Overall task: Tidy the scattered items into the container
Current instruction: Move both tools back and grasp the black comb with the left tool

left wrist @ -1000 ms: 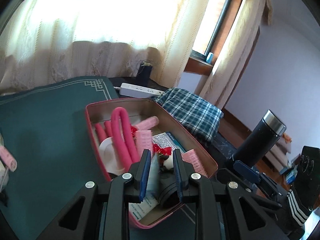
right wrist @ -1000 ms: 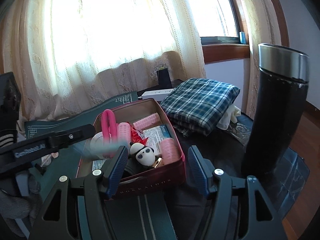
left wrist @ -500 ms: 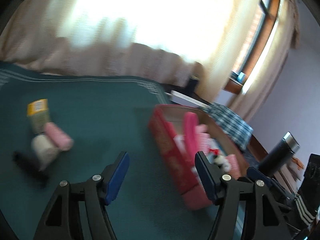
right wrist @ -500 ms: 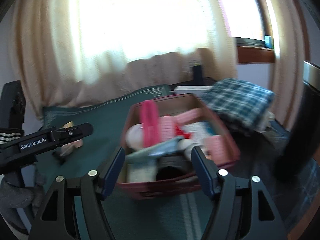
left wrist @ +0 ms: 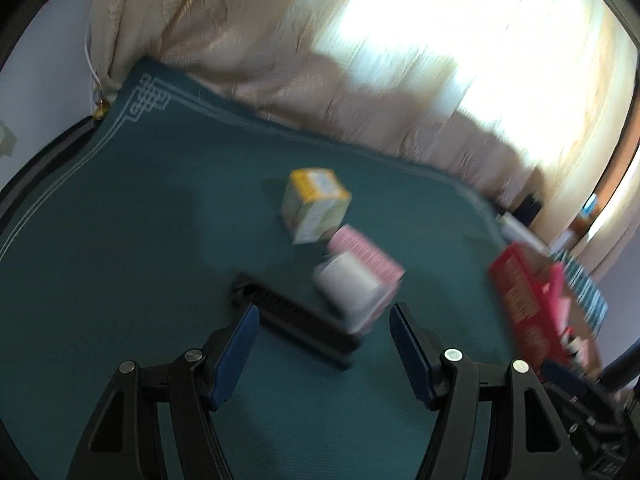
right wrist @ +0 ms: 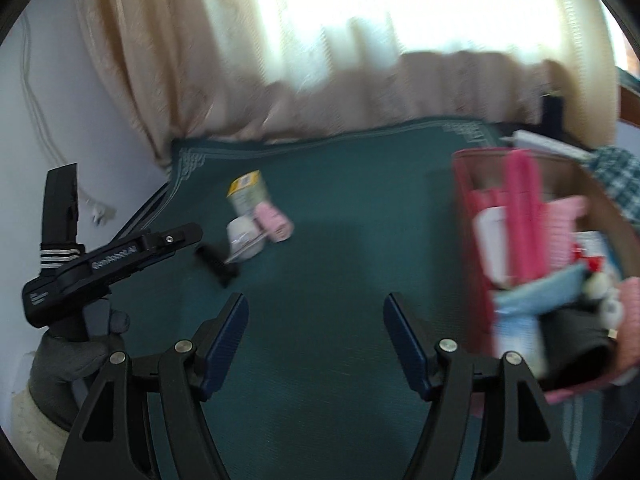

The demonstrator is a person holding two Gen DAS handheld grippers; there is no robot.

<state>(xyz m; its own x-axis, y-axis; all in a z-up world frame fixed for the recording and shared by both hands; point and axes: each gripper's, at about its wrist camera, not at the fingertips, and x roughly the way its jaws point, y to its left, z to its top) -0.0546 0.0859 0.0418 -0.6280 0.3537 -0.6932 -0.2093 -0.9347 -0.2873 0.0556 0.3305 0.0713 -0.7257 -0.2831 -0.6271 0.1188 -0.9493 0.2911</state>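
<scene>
The left gripper stands wide open and empty over the green mat, with the black comb between its fingers and the white roll, pink curler and yellow-topped box toward 12 o'clock. The comb looks light, stiff and thin; a grip across its spine seems safest. The right gripper is equally spread and empty. At its 2 o'clock the red tin holds pink foam rollers, packets and a pouch, nearly full.

left gripper: black frame, blue pads, round silver screws
right gripper: black frame, blue pads, silver screws
hand, lower left: grey glove
</scene>
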